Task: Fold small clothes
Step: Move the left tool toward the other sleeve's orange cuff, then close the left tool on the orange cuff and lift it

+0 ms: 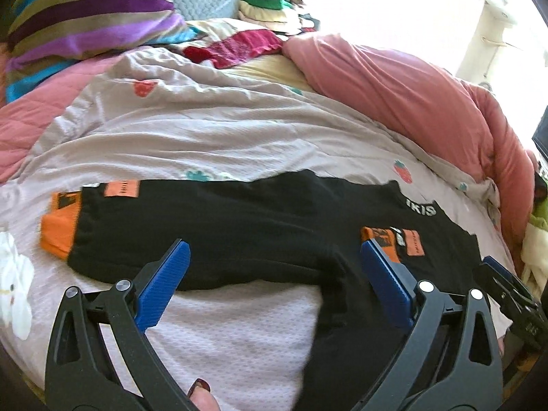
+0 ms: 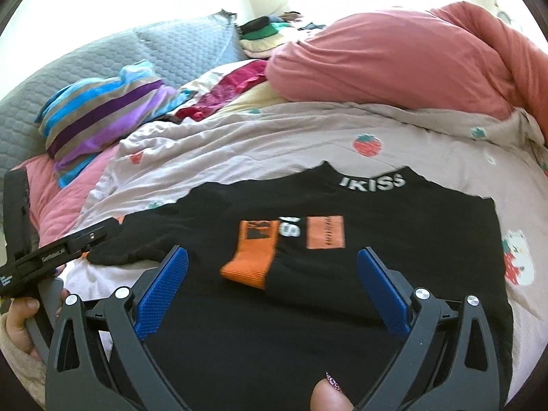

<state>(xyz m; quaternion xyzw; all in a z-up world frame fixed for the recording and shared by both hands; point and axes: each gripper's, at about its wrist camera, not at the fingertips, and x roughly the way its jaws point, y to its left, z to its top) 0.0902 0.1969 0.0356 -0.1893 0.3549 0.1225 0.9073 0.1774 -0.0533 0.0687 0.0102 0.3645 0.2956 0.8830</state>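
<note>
A small black long-sleeved top [image 1: 239, 226] with orange cuffs and white "IKISS" lettering at the collar lies flat on the bed. Its left sleeve [image 1: 61, 226] stretches out to the left, ending in an orange cuff. Its right sleeve is folded across the chest, cuff [image 2: 250, 260] on the body. My left gripper [image 1: 274, 260] is open, jaws wide, just above the left sleeve and body. My right gripper [image 2: 272, 267] is open over the chest [image 2: 308, 308] and the folded cuff. The right gripper also shows at the right edge of the left wrist view [image 1: 507, 294].
The top lies on a pale strawberry-print quilt [image 1: 205, 130]. A pink duvet [image 1: 411, 96] is heaped at the back right. A striped pillow [image 1: 85, 17], red cloth [image 1: 236, 48] and a stack of folded clothes [image 1: 267, 7] lie at the back.
</note>
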